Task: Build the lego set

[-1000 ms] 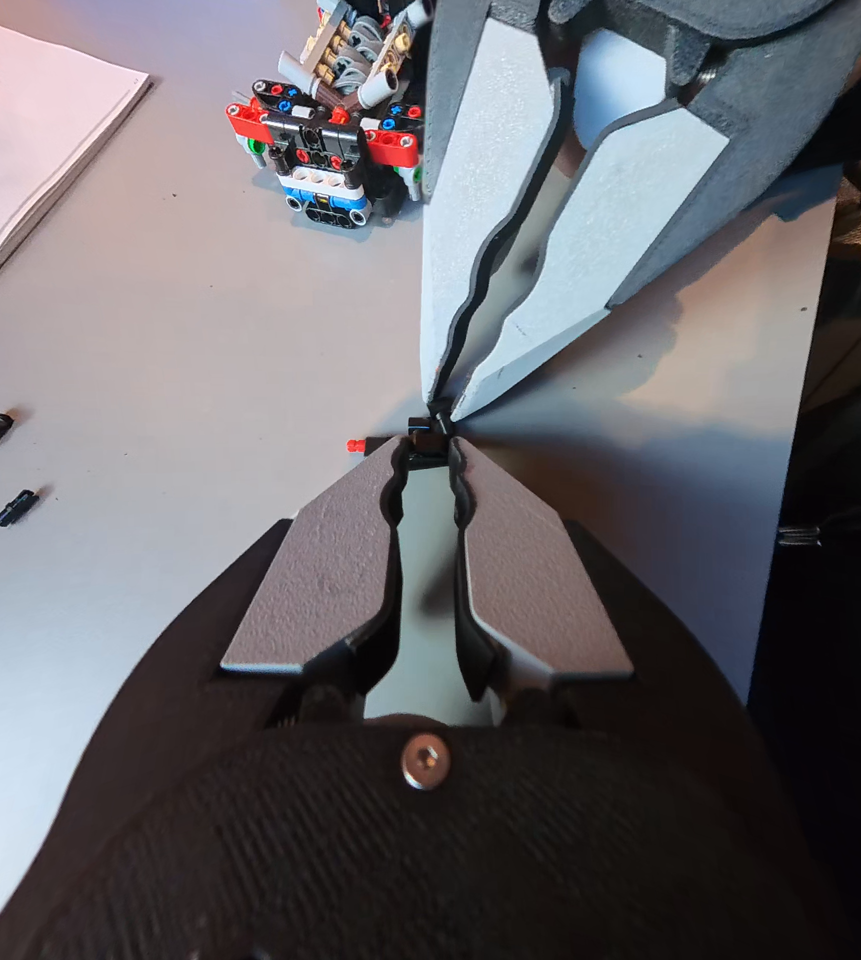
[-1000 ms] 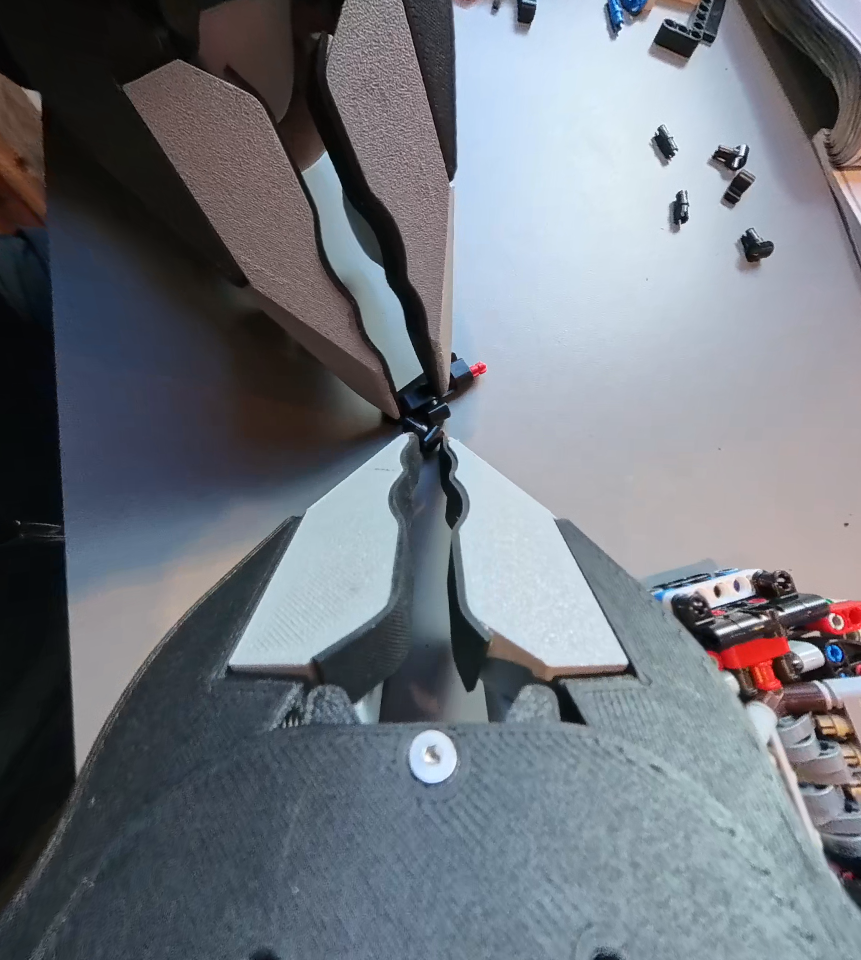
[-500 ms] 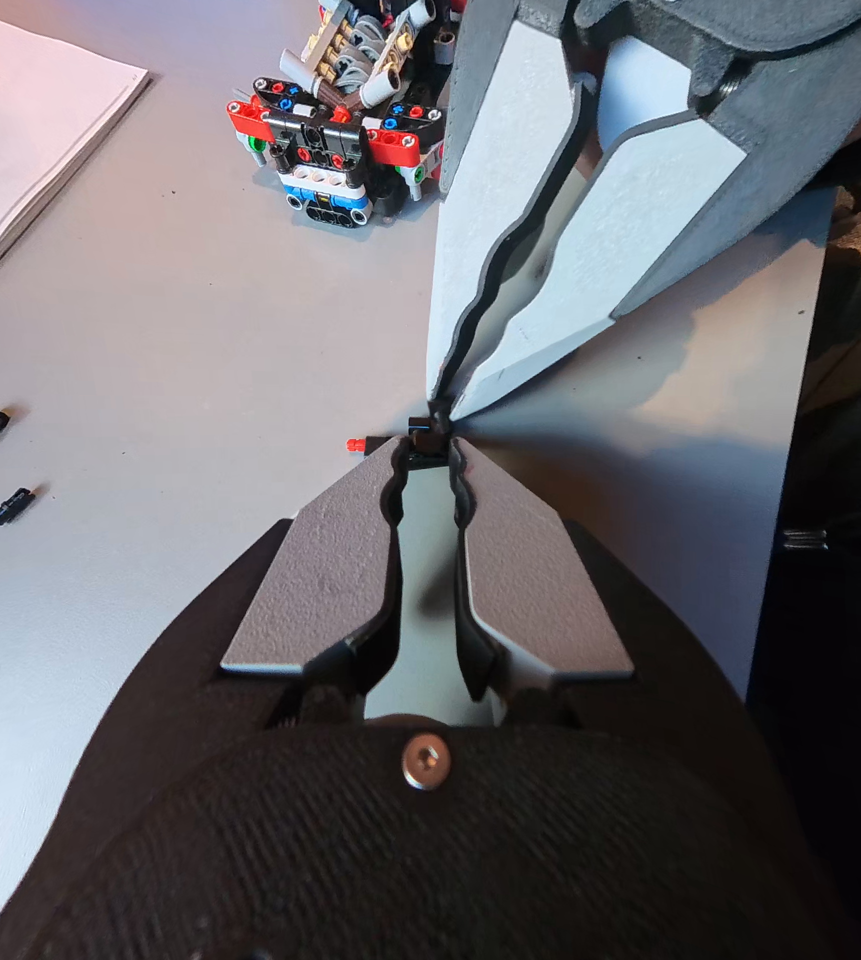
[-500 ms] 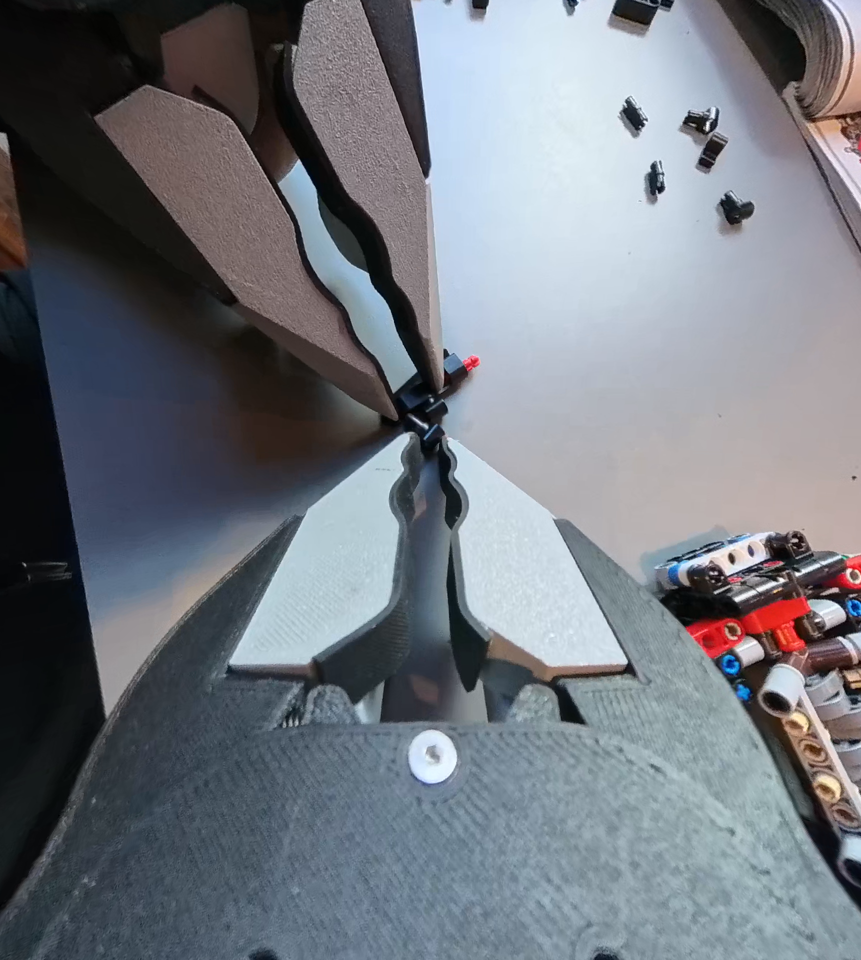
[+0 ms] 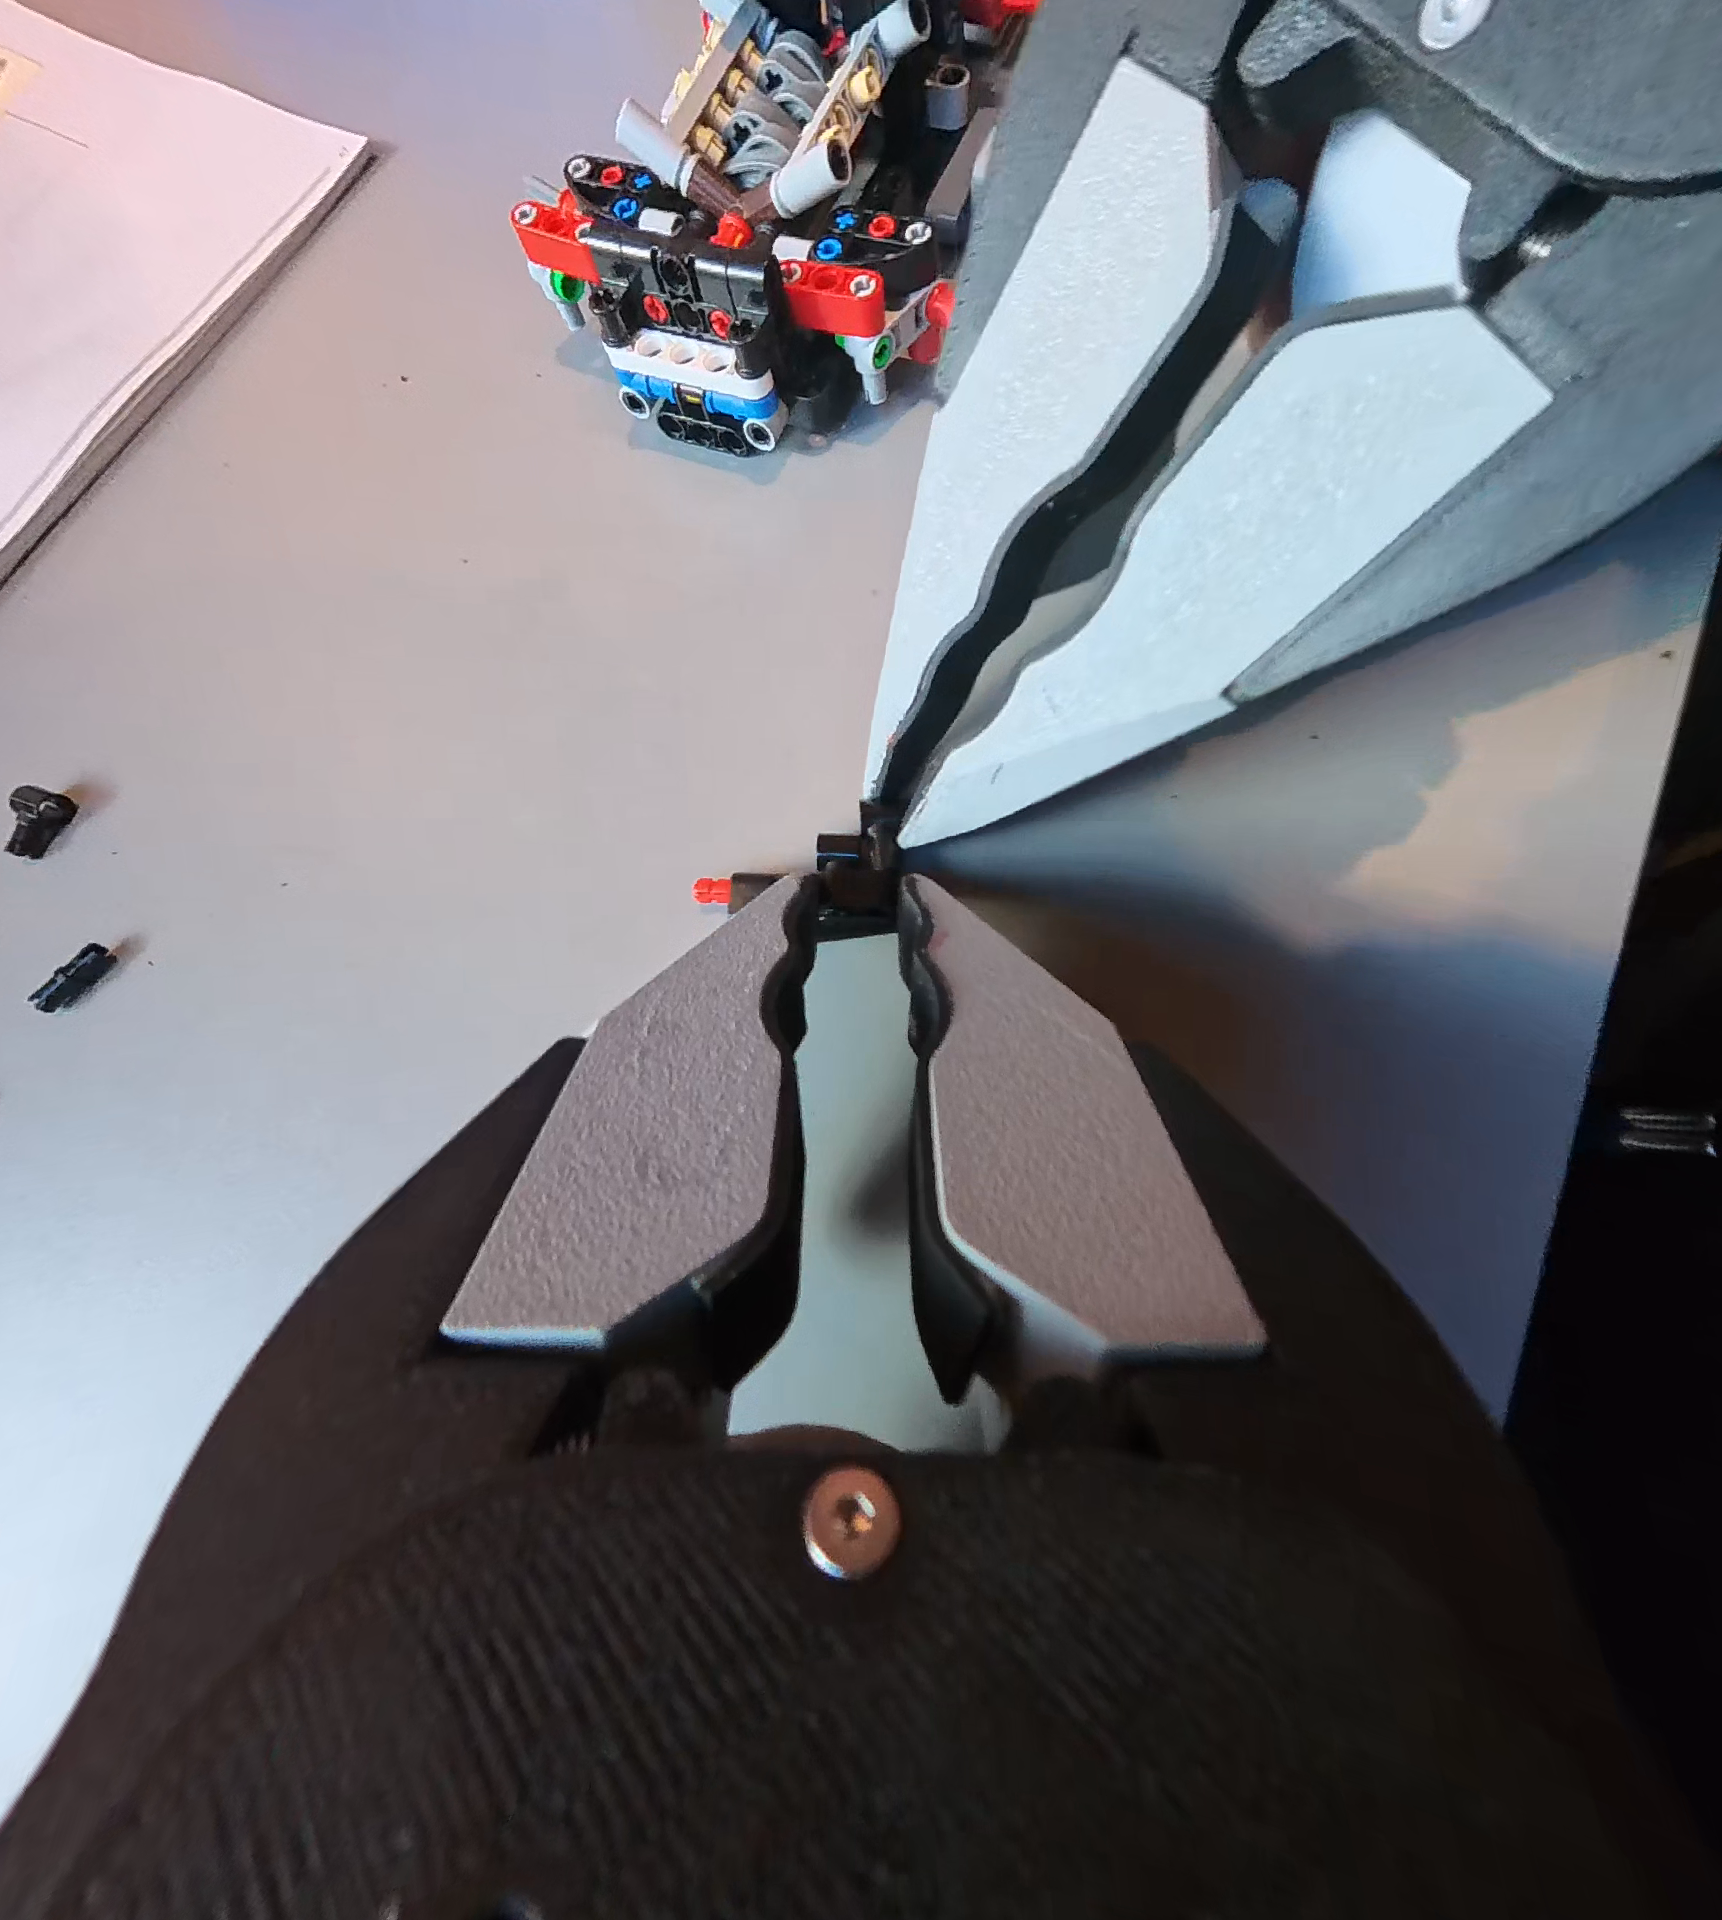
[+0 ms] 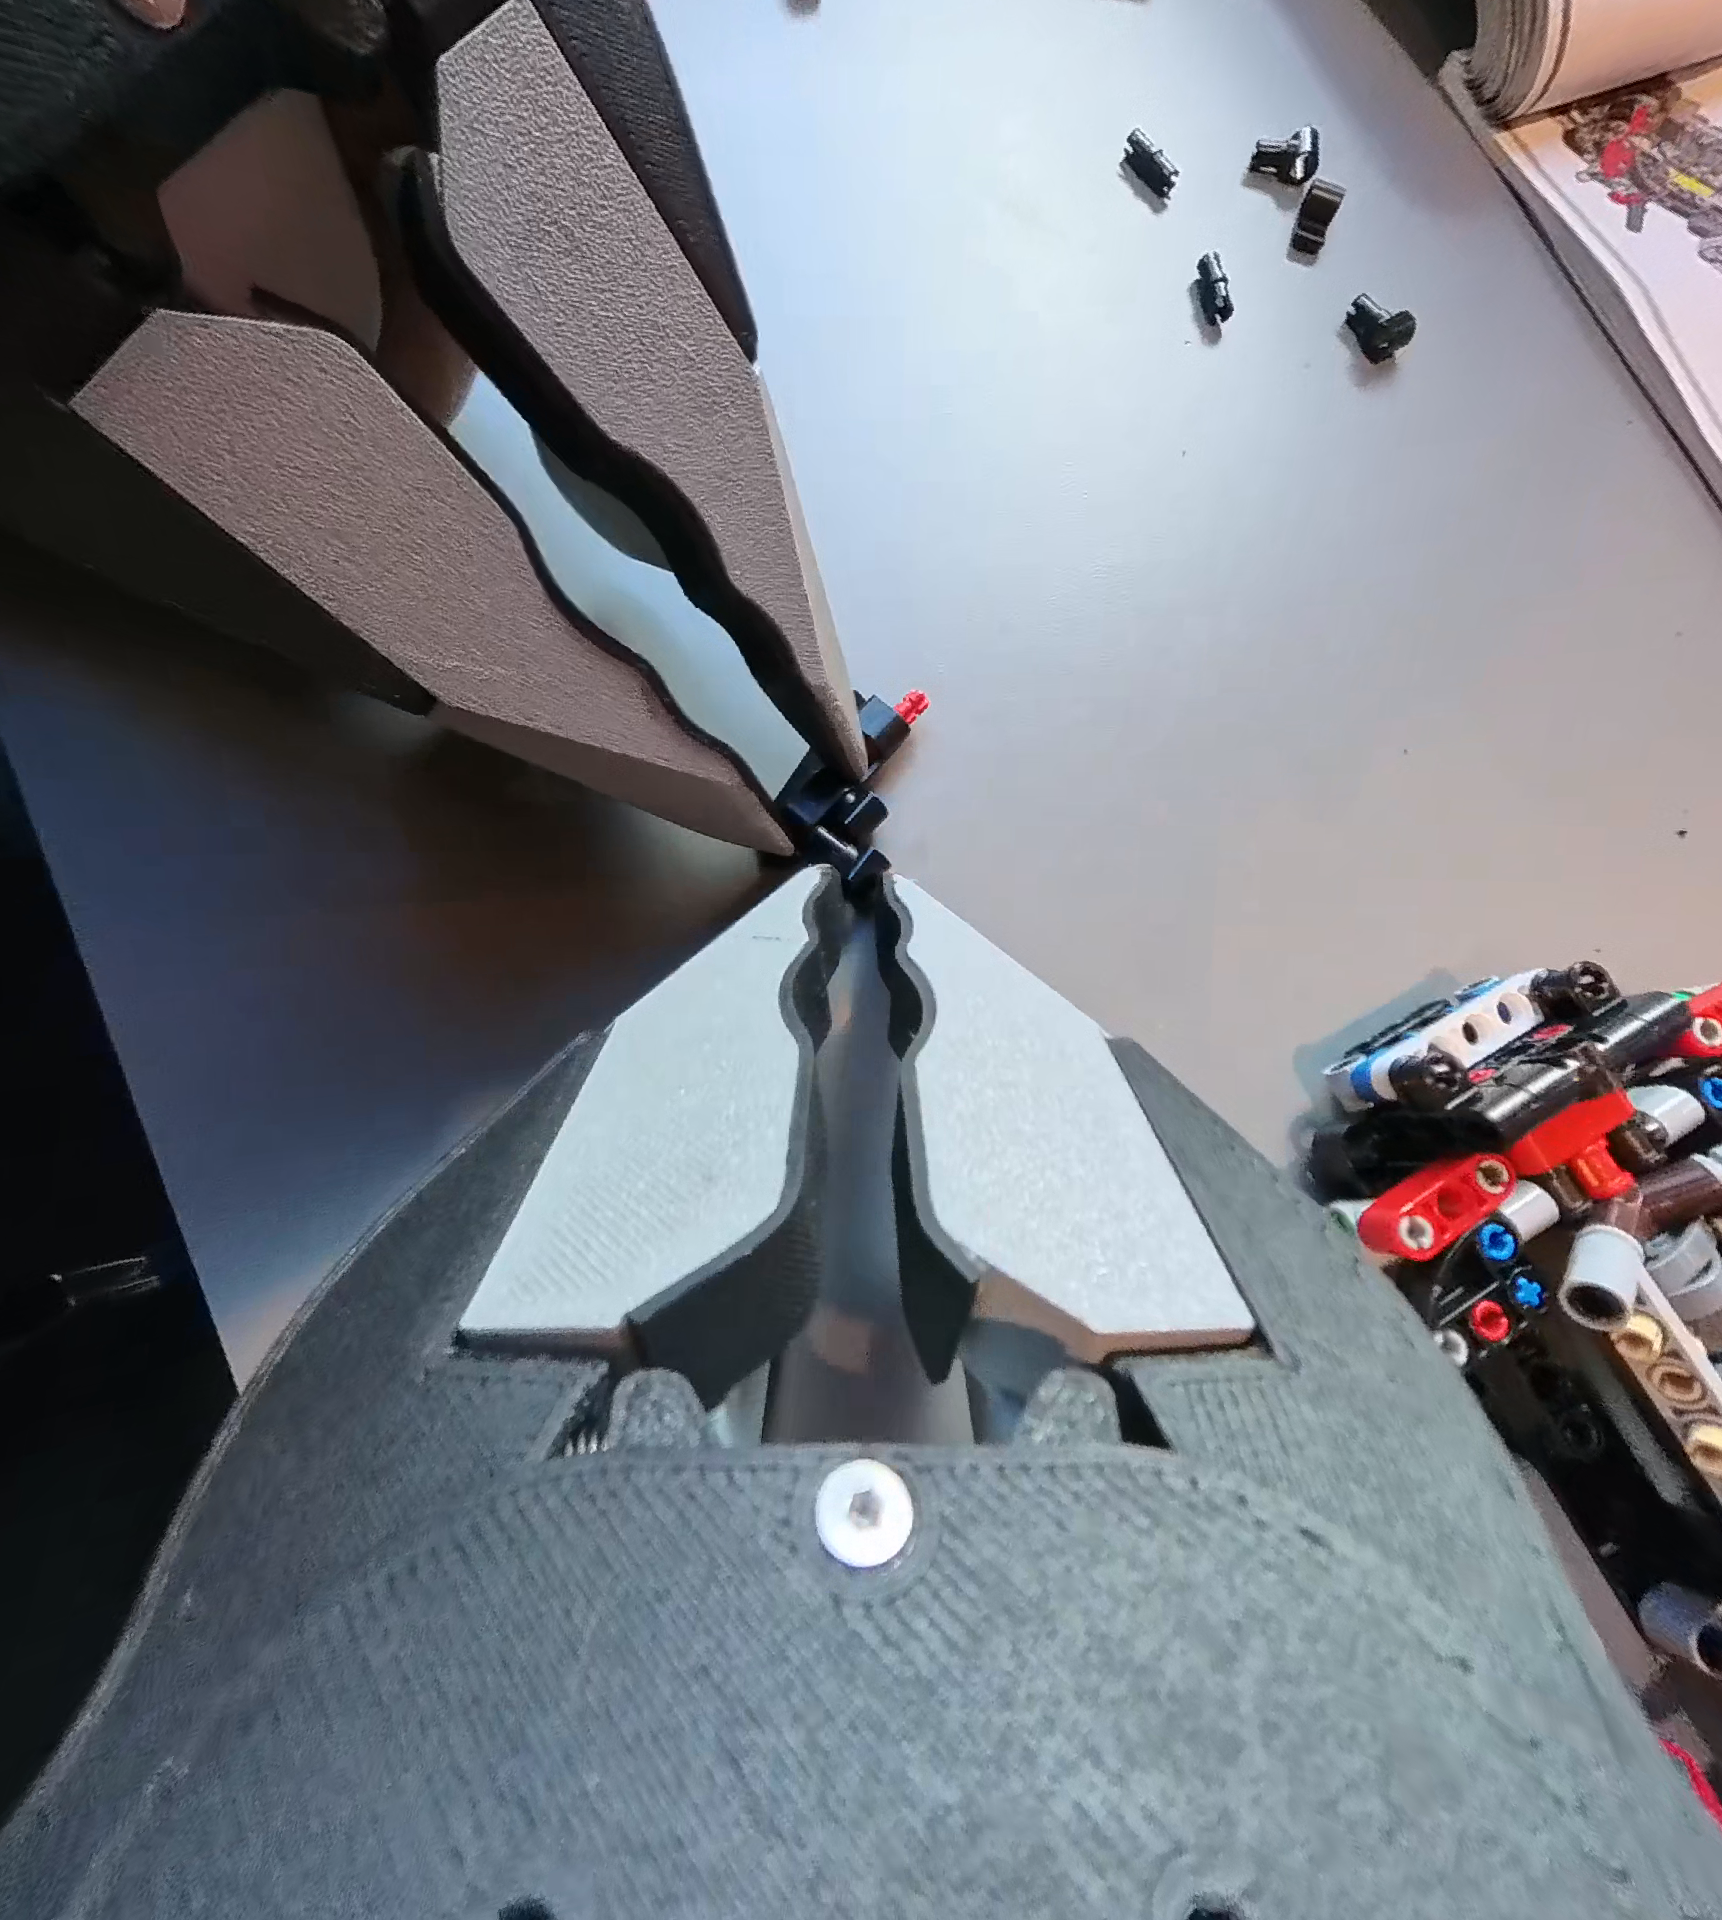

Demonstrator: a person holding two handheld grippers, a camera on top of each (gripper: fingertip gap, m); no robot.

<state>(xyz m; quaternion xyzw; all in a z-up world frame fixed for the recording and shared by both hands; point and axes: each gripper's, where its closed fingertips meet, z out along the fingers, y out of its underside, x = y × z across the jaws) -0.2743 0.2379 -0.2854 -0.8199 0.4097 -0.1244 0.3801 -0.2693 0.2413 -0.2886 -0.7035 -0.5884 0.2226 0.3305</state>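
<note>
Two hand-held grippers meet tip to tip: the left hand-held gripper [image 5: 852, 914] and the right hand-held gripper [image 6: 855, 883]. Between their tips sits one small black connector assembly [image 6: 836, 810] with one red pin [image 6: 909, 707] sticking out of its side. Five loose black connector pieces [image 6: 1215, 286] lie in a scattered group on the one grey tabletop [image 6: 1200, 623]. One partly built model [image 5: 722, 270] stands there. One open instruction booklet [image 5: 88, 312] lies at the tabletop's edge.

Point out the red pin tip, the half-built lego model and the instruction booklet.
red pin tip [image 5: 707, 889], left wrist view, its red end.
lego model [image 5: 701, 301], left wrist view, its black front frame.
instruction booklet [image 5: 98, 270], left wrist view, its open white page.
</note>
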